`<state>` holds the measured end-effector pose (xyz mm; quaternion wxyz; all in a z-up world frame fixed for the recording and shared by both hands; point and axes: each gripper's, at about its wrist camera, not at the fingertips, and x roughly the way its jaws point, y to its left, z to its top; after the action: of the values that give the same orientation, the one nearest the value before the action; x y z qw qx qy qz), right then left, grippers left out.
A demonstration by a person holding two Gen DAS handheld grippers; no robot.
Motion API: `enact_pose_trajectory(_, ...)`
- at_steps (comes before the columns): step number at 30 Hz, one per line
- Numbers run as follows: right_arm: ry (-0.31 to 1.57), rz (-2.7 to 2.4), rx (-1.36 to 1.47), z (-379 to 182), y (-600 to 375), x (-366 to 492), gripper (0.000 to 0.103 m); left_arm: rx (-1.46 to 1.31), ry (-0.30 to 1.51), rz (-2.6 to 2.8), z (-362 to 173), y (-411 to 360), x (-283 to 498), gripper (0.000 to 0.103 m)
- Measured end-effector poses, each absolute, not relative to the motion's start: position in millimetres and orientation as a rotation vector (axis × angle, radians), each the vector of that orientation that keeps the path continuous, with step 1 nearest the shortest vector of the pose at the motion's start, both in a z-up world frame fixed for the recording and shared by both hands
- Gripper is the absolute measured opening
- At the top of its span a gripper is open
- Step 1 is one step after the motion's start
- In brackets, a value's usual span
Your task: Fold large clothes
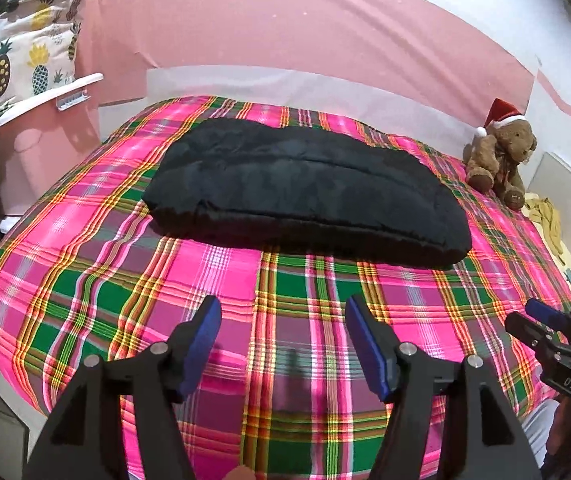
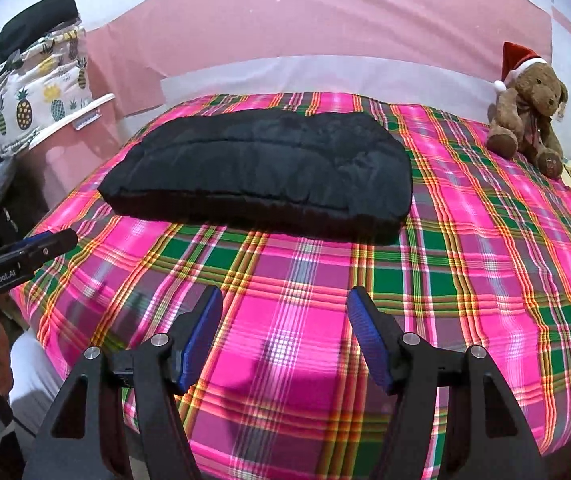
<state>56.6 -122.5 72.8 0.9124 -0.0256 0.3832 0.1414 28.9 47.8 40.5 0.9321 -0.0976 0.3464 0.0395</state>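
Jacket, black & puffy, lies on the bed ahead of both hand-held grippers, well apart from the fingertips, w/ a strip of bare plaid sheet between. From the left hand-held gripper it sits straight ahead, slightly right; from the right hand-held gripper it sits ahead & to the left. Already folded into a long, thick bundle, quilted seams running lengthwise, near edge rounded and dark. Both hand-held grippers have their jaws spread wide w/ nothing between the blue pads, holding nothing, hanging over the sheet. Teddy bear in a Santa hat sits far right of the right one, beyond the jacket. Pineapple-print cloth is far left.
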Motion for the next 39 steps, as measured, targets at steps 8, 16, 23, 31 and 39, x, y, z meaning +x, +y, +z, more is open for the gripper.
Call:
enact_pose_trajectory(8, 0.795, 0.295, -0.065, 72, -119, 57, 0.065, -0.173, 0.725, 0.098, 35, 45, 32, 0.066)
enact_pose_trajectory(16, 0.800, 0.293, -0.064, 69, -117, 58, 0.065, -0.170, 0.733, 0.098, 32, 42, 33, 0.066)
enact_pose_trajectory(23, 0.801, 0.294, -0.062, 68, -118, 58, 0.065, -0.170, 0.738, 0.097, 30, 42, 34, 0.066)
enact_pose_trajectory(31, 0.803, 0.293, -0.061, 68, -118, 58, 0.065, -0.170, 0.738, 0.095, 29, 41, 33, 0.066)
enact_pose_trajectory(39, 0.805, 0.293, -0.062, 68, -118, 57, 0.065, -0.156, 0.738, 0.110, 31, 39, 31, 0.066)
